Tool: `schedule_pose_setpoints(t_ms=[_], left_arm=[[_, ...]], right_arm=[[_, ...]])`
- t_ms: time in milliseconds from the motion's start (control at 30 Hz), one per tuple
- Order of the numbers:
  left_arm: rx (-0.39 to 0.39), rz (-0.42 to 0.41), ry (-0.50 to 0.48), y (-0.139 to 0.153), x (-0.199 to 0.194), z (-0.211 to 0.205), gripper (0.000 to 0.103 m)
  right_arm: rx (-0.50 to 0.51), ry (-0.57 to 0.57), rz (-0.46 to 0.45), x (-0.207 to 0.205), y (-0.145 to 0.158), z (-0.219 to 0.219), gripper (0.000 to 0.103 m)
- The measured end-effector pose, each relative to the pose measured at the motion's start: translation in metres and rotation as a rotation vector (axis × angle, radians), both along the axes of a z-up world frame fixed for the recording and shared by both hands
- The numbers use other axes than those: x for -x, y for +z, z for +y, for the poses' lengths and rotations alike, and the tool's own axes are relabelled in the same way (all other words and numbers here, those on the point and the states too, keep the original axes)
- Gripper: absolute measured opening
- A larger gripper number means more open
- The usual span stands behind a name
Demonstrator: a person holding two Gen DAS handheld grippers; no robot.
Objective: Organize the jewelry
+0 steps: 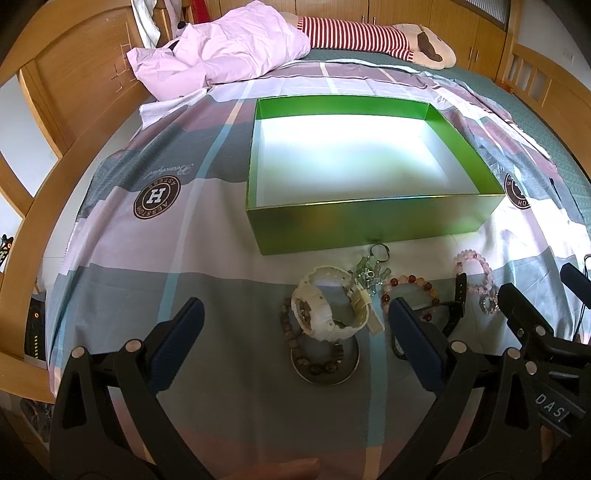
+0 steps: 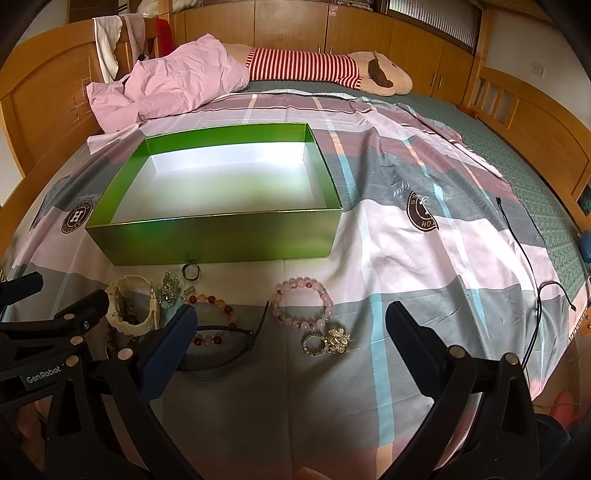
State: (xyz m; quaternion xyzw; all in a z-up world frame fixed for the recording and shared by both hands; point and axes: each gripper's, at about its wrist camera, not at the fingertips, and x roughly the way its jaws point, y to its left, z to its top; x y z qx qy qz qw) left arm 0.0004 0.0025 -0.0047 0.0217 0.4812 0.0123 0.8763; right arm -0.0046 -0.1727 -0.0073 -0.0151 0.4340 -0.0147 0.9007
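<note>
An open green box [image 1: 369, 218] [image 2: 218, 240] with a white inside stands on the bed. Jewelry lies in front of it. A white watch [image 1: 325, 310] [image 2: 131, 306], a brown bead bracelet [image 1: 291, 332], a green charm keyring [image 1: 369, 273] [image 2: 173, 291], an orange bead bracelet [image 1: 410, 282] [image 2: 218, 321], a black watch [image 1: 452, 314] [image 2: 240, 343], a pink bead bracelet [image 1: 476, 269] [image 2: 303, 306] and a rhinestone flower brooch [image 2: 328, 341]. My left gripper [image 1: 295, 314] is open, above the white watch. My right gripper [image 2: 291, 325] is open, above the pink bracelet and brooch.
A checked sheet [image 1: 147, 258] covers the bed. A pink pillow [image 1: 221, 48] and a striped plush toy [image 1: 369, 35] lie at the back. A black cord [image 2: 521, 251] lies at the right. Wooden bed frame [image 1: 55, 92] runs around.
</note>
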Motion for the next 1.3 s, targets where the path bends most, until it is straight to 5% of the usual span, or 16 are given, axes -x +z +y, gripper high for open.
schedule_pose_setpoints(t_ms=[467,800,900,1067,1167,1300], left_arm=[[0.013,0.01,-0.011,-0.001,-0.006,0.006,0.099],[-0.016,0.021,0.013,-0.01,-0.014,0.008,0.099],[0.006,0.037,0.012,-0.011,-0.018,0.011,0.099],[0.143,0.089,0.012,-0.016,-0.028,0.028,0.089],[0.175,0.129,-0.001,-0.022,-0.033,0.033,0.077],[0.172,0.158,-0.061,-0.023,-0.031,0.025,0.075]], right_arm=[[0.062,0.047,-0.027,-0.009,0.01,-0.007,0.1],[0.015,0.093,-0.008,-0.024,0.01,-0.019,0.1],[-0.035,0.144,0.058,-0.043,0.001,-0.024,0.1],[-0.158,0.28,0.202,-0.063,-0.024,-0.025,0.051],[-0.192,0.358,0.244,-0.053,-0.036,-0.013,0.04],[-0.189,0.464,0.274,-0.035,-0.036,0.004,0.04]])
